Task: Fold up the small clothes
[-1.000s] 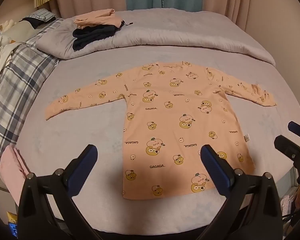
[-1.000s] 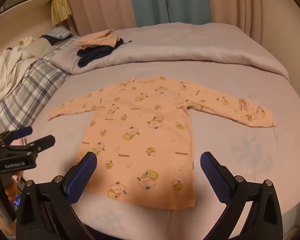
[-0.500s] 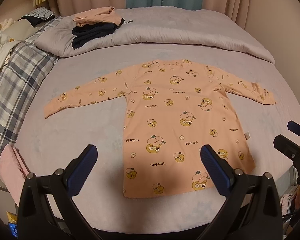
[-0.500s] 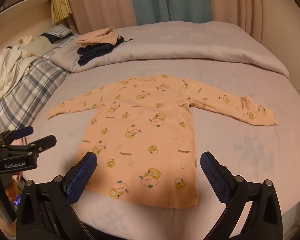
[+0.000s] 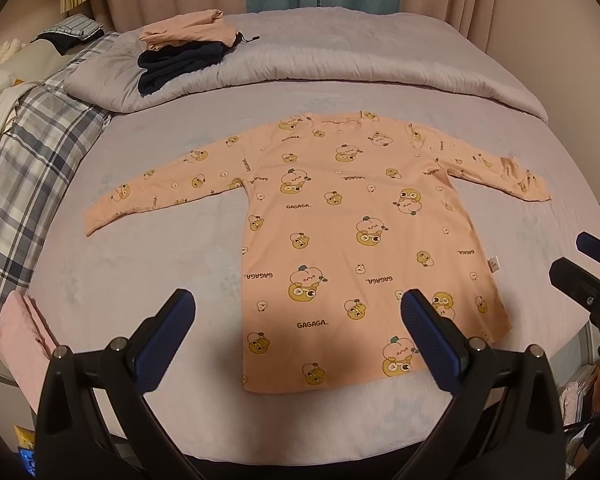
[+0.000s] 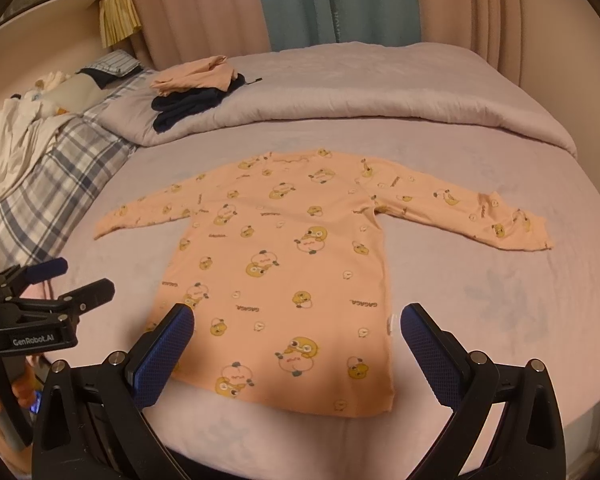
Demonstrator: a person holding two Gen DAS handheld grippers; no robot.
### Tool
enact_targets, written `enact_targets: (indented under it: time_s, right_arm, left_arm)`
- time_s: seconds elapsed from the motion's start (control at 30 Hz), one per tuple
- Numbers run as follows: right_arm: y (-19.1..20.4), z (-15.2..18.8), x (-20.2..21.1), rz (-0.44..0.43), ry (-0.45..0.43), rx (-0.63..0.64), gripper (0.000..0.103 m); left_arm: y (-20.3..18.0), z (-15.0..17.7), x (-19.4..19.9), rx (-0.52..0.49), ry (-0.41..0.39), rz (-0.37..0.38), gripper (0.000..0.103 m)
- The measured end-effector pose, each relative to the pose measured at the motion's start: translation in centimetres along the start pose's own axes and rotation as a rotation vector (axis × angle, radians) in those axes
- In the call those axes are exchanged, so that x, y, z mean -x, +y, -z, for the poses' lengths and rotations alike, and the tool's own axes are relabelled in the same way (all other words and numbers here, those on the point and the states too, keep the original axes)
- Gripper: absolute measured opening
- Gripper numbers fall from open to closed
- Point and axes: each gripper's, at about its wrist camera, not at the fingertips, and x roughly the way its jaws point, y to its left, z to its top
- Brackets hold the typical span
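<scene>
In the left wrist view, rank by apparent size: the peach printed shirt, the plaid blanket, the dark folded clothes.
1. peach printed shirt, largest.
2. plaid blanket, cut off by the frame edge, so unsure.
3. dark folded clothes, smallest, though also farthest away.

shirt (image 5: 352, 240): "GAGAGA.." ; left claw (image 6: 40, 308): "GenRobot.AI"

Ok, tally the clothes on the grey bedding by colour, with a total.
Peach: 2, the shirt spread flat and a folded piece on the duvet.
Navy: 1, the folded garment under that piece.
Total: 3.
</scene>
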Motion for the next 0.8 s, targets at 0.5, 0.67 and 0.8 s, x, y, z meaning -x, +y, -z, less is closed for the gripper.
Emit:
enact_targets:
  time_s: [0.5,0.67,0.8]
  right_arm:
    - [-0.30,-0.02,0.09,0.010,-0.005,-0.006,0.102]
    - [-0.43,-0.04,0.10,0.011,-0.006,-0.004,0.102]
    - [-0.39,-0.02,0.09,0.011,-0.005,-0.004,0.102]
  left_arm:
    - [-0.30,0.03,-0.18,0.001,0.005,-0.004,0.103]
    - [-0.21,0.04,-0.20,0.002,0.005,-0.003,0.103]
    - [-0.12,0.07,-0.19,0.000,0.007,-0.003,0.103]
